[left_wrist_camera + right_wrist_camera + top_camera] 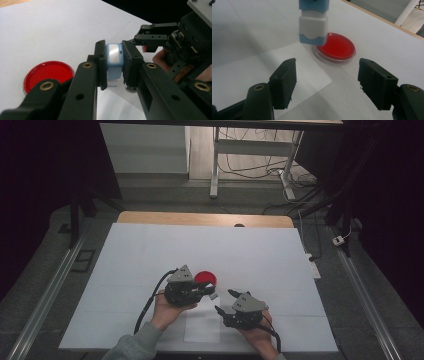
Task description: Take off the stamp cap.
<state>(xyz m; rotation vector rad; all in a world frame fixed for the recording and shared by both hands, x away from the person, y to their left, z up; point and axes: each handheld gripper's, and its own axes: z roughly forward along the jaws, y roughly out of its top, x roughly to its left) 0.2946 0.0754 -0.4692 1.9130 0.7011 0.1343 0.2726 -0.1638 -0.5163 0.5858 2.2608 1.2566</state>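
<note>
My left gripper (209,290) is shut on a small light-blue and white device (114,62), held above the white sheet. Its white lower end (313,31) hangs down at the top of the right gripper view. A round clear dish with red filling (205,278) lies flat on the table just beyond the left gripper; the dish (47,75) sits to the left of the jaws in the left gripper view. My right gripper (225,301) is open and empty, a short way to the right and nearer the person, pointing toward the device and the dish (336,47).
A white cover (150,260) lies over most of the wooden table (200,218). A smaller loose white sheet (202,325) lies under the grippers near the front edge. Desk legs and cables (280,170) stand on the floor beyond the table.
</note>
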